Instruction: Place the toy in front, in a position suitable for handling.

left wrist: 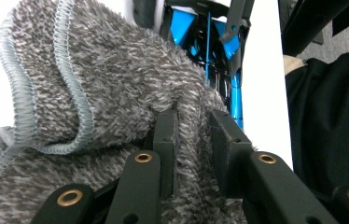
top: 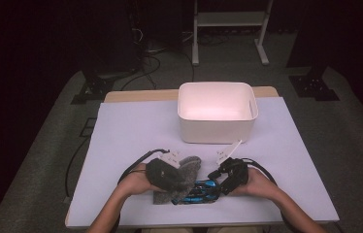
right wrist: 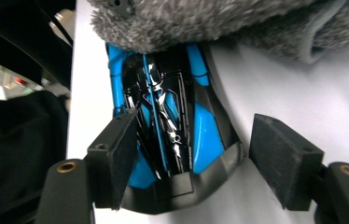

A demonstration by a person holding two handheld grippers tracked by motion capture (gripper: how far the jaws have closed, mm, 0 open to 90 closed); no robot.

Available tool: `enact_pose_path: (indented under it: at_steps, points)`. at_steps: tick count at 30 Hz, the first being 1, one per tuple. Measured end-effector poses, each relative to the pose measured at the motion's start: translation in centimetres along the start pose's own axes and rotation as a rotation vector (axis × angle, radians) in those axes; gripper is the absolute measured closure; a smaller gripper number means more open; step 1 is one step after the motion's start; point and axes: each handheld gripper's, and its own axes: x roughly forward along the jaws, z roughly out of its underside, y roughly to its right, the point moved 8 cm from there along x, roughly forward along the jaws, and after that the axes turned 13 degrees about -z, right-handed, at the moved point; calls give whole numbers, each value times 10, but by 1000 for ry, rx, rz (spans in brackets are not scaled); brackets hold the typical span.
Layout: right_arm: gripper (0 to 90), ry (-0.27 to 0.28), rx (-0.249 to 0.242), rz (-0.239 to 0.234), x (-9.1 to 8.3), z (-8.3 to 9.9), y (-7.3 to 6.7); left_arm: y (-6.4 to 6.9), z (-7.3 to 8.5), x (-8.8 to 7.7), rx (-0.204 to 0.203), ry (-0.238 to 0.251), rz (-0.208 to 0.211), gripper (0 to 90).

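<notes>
While left claw (left wrist: 193,135) pinches grey cloth (left wrist: 116,79), right claw (right wrist: 196,158) seemingly loose astride blue car (right wrist: 172,116)

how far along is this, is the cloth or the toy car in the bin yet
Nothing is in the white bin yet; what shows of its inside is bare. In hand: the left gripper is shut on a fold of the grey fuzzy cloth, and the right gripper straddles the blue and black toy car with its jaws apart, one beside it. Any lifting or binning is still ahead.
</notes>
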Motion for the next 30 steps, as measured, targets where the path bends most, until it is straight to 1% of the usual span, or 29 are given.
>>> enact_pose_path:
  at_steps: [1,2,3,7,8,9,10,11,12,13,15,16,17,18,19,20,21,22,23,24,25,26,29,30]
  points:
    - [344,15,23,-28,2,0,0,0,-1,-1,-11,4,-4,730]
    - [344,15,23,-28,2,0,0,-2,-1,-1,-7,5,-9,730]
    - [347,16,22,-24,2,0,0,-3,-3,-3,-22,10,-15,730]
    - [351,25,18,-16,2,1,-1,-6,-5,-5,-25,13,-23,725]
    - [359,36,5,-5,2,1,-3,-7,-6,-5,-36,14,-25,714]
    - [359,36,5,-5,2,1,-3,-7,-6,-5,-36,14,-25,707]
    - [373,48,-17,10,2,1,-4,-9,-7,-5,-53,13,-23,699]
    - [373,48,-17,10,2,1,-4,-9,-7,-5,-53,13,-23,693]
    - [380,58,-40,32,2,1,-7,-10,-7,-5,-58,12,-19,680]
    - [380,58,-40,32,2,1,-7,-11,-7,-5,-68,7,-17,680]
    - [384,64,-58,51,3,1,-8,-13,-7,-3,-83,-5,-12,655]
    - [391,72,-78,66,4,0,-10,-14,-7,-2,-86,-12,-5,637]
    - [393,73,-84,70,4,0,-11,-14,-7,-1,-96,-22,0,629]
    - [393,73,-84,70,4,0,-11,-14,-7,-1,-96,-22,0,620]
    - [396,79,-99,80,4,0,-11,-15,-7,0,-108,-29,4,608]
    - [398,81,-103,82,4,0,-12,-15,-7,0,-114,-32,8,595]
    - [398,81,-103,82,4,0,-12,-15,-7,0,-114,-32,8,587]
    - [403,84,-117,87,4,1,-12,-16,-7,0,-123,-34,14,570]
    - [404,87,-119,89,4,1,-13,-16,-6,1,-142,-51,36,554]
    - [404,87,-119,89,4,1,-13,-16,-6,1,-142,-51,36,529]
    - [406,89,-131,93,3,2,-14,-17,-6,3,-152,-59,36,529]
    - [407,95,-145,102,4,2,-15,-17,-6,3,-159,-61,37,509]
    - [409,96,-160,113,3,2,-16,-18,-7,4,-169,-65,44,483]
    - [410,98,-178,129,3,3,-19,-19,-8,4,-183,-70,49,469]
